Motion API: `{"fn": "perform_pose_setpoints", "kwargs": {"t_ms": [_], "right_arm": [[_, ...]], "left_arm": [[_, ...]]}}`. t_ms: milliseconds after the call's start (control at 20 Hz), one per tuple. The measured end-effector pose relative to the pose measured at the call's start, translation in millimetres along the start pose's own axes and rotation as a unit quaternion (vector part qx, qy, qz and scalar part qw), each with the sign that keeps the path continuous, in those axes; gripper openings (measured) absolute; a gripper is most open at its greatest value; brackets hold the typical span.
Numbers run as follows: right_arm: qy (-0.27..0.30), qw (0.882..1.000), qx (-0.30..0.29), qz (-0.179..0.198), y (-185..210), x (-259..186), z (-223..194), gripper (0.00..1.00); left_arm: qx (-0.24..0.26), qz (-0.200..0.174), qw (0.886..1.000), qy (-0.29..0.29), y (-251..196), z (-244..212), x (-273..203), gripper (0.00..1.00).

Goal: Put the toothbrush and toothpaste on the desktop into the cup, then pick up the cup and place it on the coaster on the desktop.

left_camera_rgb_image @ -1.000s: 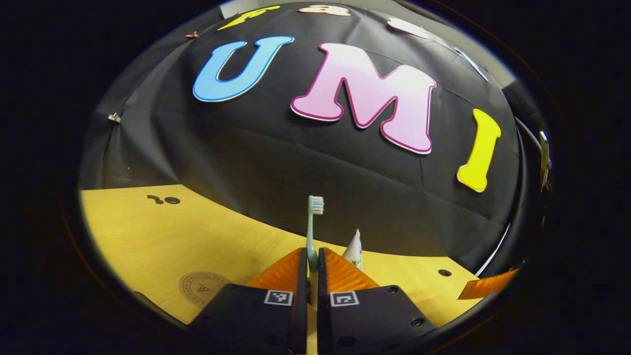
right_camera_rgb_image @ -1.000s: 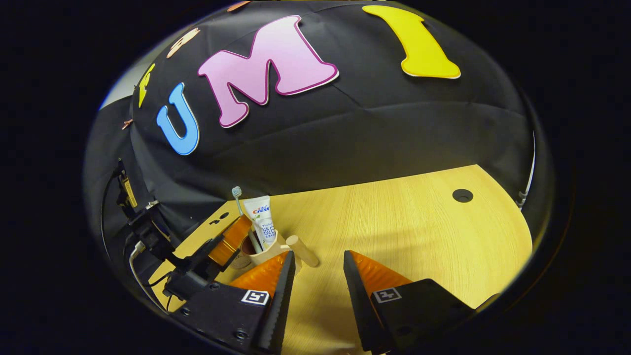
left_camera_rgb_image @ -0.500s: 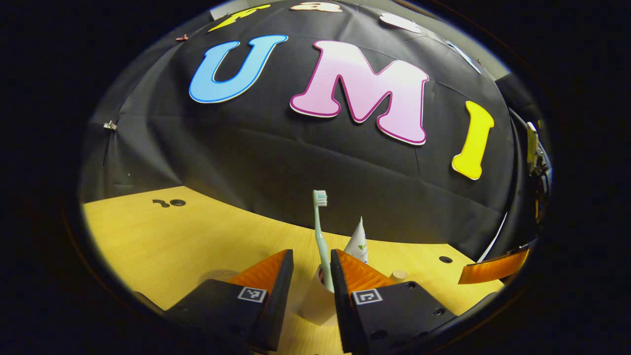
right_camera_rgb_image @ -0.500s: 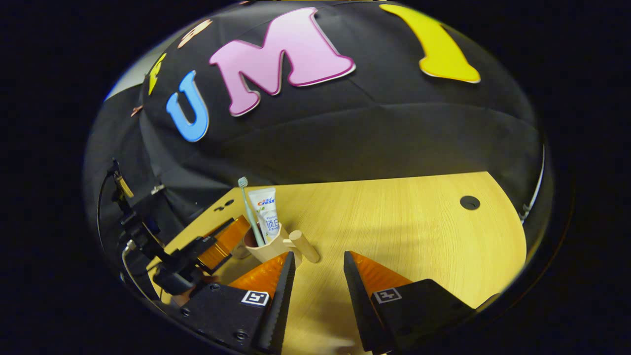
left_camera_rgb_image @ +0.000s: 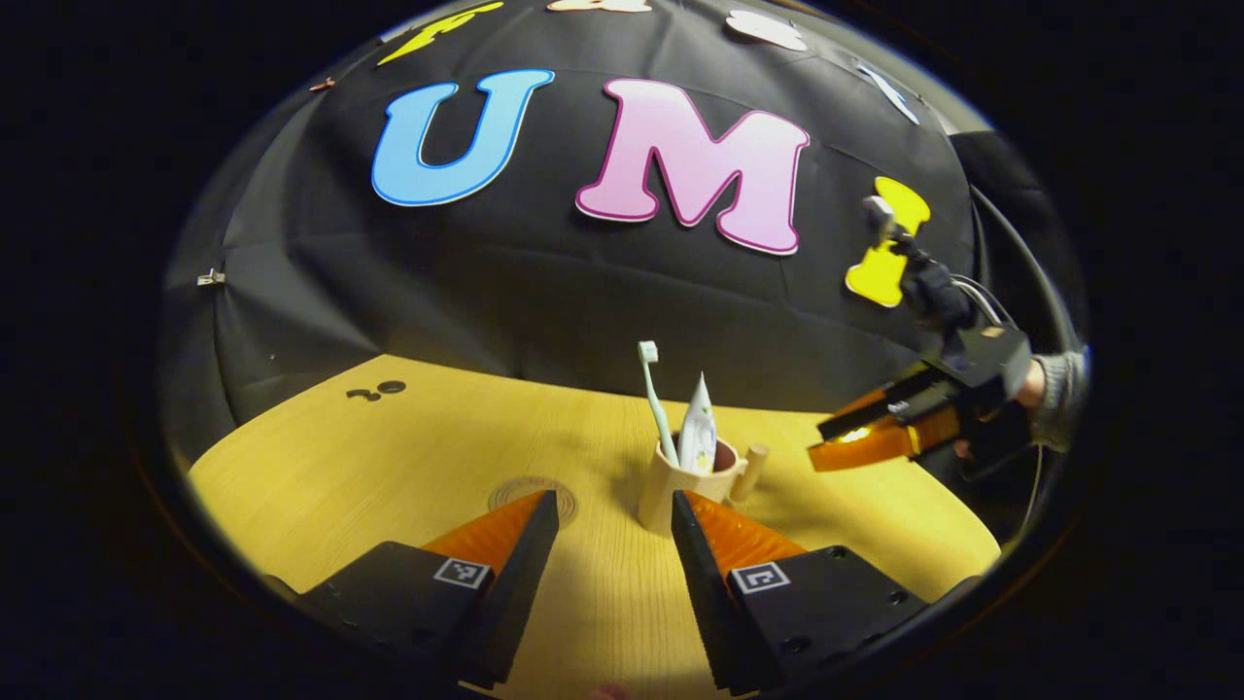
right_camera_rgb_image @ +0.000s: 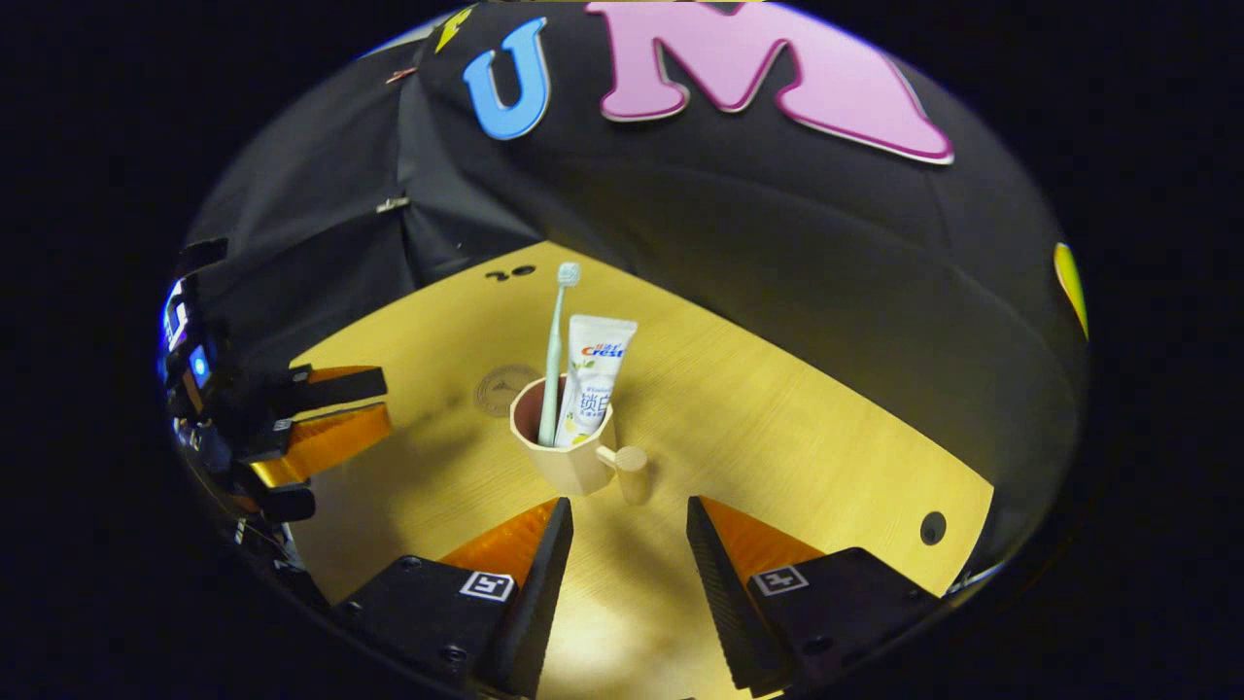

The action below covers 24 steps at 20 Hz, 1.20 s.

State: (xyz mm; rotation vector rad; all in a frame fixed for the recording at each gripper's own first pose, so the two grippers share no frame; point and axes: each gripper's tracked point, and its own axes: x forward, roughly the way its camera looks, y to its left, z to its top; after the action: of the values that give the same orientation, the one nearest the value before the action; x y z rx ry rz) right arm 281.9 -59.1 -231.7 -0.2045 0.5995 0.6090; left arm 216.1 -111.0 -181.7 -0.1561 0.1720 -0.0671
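1. On the worktop (right_camera_rgb_image: 777, 408), near its middle, the cup (right_camera_rgb_image: 569, 452) is seen standing upright with the toothbrush (right_camera_rgb_image: 556, 340) and toothpaste (right_camera_rgb_image: 591, 374) leaning inside it; the coaster (right_camera_rgb_image: 501, 389) lies just beyond it, apart.
2. A tip-over is judged the main risk: both items stand tall above the rim, so a tilted or jerky lift could spill them.
3. The peg-like handle (right_camera_rgb_image: 632, 472) could be knocked if the cup is approached off-centre, and the cup turned or pushed.
4. The right gripper (right_camera_rgb_image: 627, 530) is held released just in front of the cup, angled downward, nothing between its jaws.
5. The left gripper (left_camera_rgb_image: 607, 520) is likewise released, empty, low over the worktop.
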Motion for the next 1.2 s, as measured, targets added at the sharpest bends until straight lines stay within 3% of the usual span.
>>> {"fn": "perform_pose_setpoints", "kwargs": {"t_ms": [100, 250, 450, 550, 750, 1200], "right_arm": [[0.012, 0.999, -0.039, -0.008, -6.1, 15.7, 0.6, 0.69], [0.031, 0.999, -0.033, 0.011, 3.9, 43.7, -8.3, 0.73], [0.021, 0.998, -0.060, 0.006, 2.6, 66.8, -1.5, 0.73], [0.025, 0.998, -0.065, 0.009, 1.2, 65.0, -2.6, 0.73], [0.043, 0.997, -0.057, 0.028, 18.4, 57.7, -1.3, 0.61], [0.083, 0.993, -0.062, 0.062, 56.5, 64.7, -8.8, 0.58]], "left_arm": [[-0.006, -0.007, 1.000, 0.014, -5.0, -8.9, -20.9, 0.75], [-0.026, -0.012, 0.999, 0.031, -8.9, -20.3, -40.8, 0.75], [-0.028, -0.006, 0.999, 0.040, -5.0, -25.1, -49.4, 0.75], [-0.029, -0.001, 0.999, 0.039, 0.3, -24.0, -48.8, 0.76], [-0.036, 0.007, 0.998, 0.045, 7.6, -28.0, -45.6, 0.76], [-0.033, 0.001, 0.998, 0.047, 15.2, -23.5, -49.7, 0.76]]}}
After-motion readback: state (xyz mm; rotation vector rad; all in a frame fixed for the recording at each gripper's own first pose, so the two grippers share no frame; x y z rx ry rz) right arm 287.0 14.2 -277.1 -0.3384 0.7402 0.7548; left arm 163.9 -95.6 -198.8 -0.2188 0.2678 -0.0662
